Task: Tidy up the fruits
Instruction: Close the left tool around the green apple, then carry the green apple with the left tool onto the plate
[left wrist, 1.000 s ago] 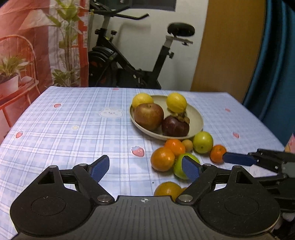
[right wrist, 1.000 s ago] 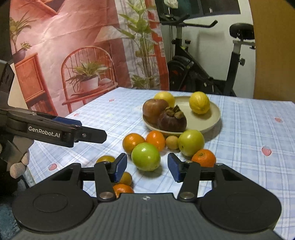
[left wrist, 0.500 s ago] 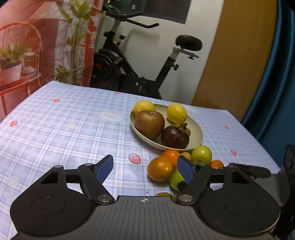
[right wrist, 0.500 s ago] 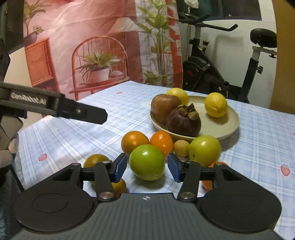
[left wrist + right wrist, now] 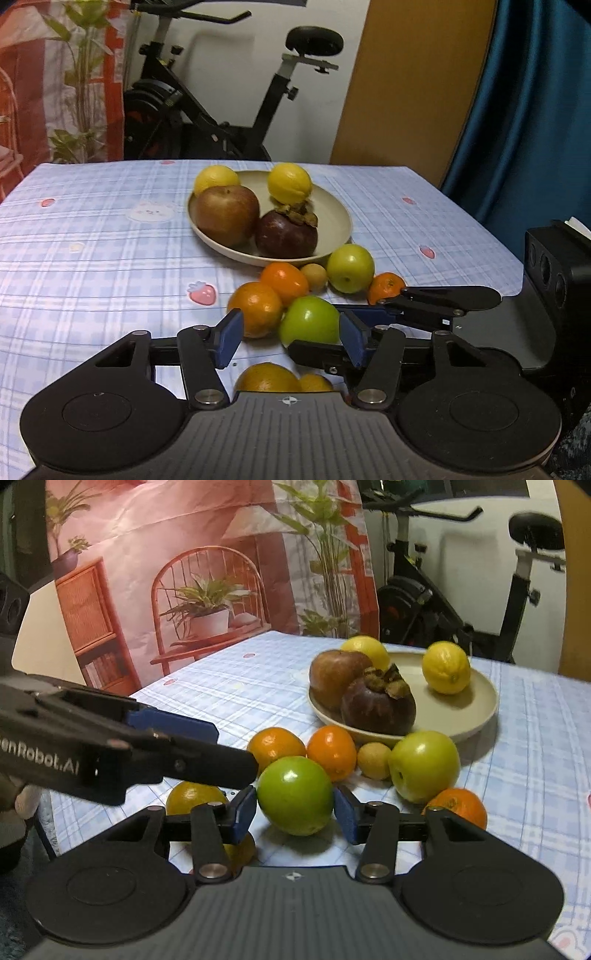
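At the right gripper point(image 5: 295, 812), just now closing a little further, blue pads point(image 5: 243, 814) meeting the two sides of the green apple point(image 5: 295, 794), pinching it while resting it on the checked tablecloth point(image 5: 229, 686). Beside it, at the left gripper point(image 5: 291, 341), also just now closing yet standing spread, gripping nothing, reaching in from the left with its tip just beside that same apple and an orange point(image 5: 255, 308). Lying farther out, close together: a second orange point(image 5: 332, 749), a small tan fruit point(image 5: 373, 760), a second green apple point(image 5: 424, 768) and a mandarin point(image 5: 458, 808). Sitting beyond these, a beige plate point(image 5: 476, 701) carrying a red apple point(image 5: 338, 675), a mangosteen point(image 5: 378, 709) and two lemons point(image 5: 446, 672). Standing behind the table, an exercise bike point(image 5: 443, 602).
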{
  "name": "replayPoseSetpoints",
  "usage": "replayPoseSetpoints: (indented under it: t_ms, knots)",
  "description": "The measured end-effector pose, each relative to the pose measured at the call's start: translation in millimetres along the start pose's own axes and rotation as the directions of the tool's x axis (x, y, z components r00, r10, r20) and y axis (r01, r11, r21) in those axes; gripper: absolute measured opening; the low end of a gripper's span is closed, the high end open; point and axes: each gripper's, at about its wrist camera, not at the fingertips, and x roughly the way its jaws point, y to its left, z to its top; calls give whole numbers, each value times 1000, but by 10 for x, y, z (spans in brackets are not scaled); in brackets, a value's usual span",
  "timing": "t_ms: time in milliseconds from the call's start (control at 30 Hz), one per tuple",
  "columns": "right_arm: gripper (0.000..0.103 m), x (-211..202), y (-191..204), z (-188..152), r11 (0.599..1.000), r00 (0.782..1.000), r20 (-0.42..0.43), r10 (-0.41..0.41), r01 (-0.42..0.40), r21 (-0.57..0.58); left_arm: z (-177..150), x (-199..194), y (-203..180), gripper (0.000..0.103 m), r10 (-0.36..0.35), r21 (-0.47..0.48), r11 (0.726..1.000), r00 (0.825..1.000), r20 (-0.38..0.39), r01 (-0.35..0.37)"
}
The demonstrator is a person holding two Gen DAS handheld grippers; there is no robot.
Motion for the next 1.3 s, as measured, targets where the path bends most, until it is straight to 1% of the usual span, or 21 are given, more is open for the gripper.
replayPoseSetpoints:
  t_ms: [67,100,133,200,267,367,467,600,767,1133,1300]
  knots:
    - [49,6,-23,4,1000,1000,-4,11,-10,13,29,40,-29,59,-12,5,1000,1000,-12,12]
    - [49,7,-28,6,1000,1000,-5,15,-14,18,41,64,-39,56,-25,5,1000,1000,-19,25]
    - [49,2,-36,6,999,1000,-5,19,-19,26,52,91,-43,51,-41,-2,999,999,-30,41]
    - [49,-1,-67,13,998,999,-6,33,-33,46,64,137,-29,51,-76,-42,996,995,-58,74]
    - [49,-4,-88,15,997,999,-5,45,-45,68,71,178,-18,51,-90,-79,993,993,-76,84]
    - [49,-6,-89,14,996,999,-5,50,-50,75,64,238,-7,51,-66,-91,994,993,-97,58]
    - [49,1,-86,14,995,998,-11,55,-54,79,67,271,-4,51,-67,-98,994,992,-107,57]
    - [49,29,-102,15,993,997,-27,76,-73,93,75,319,-31,51,-56,-81,996,991,-120,47]
    - [49,30,-109,6,991,996,-25,84,-81,107,80,352,4,51,-54,-106,994,989,-135,40]
    - [49,31,-98,2,991,996,-26,85,-81,105,73,365,3,50,-56,-109,993,989,-137,41]
    - [49,14,-46,0,994,997,-23,72,-70,90,94,340,-17,50,-66,-111,992,988,-137,51]
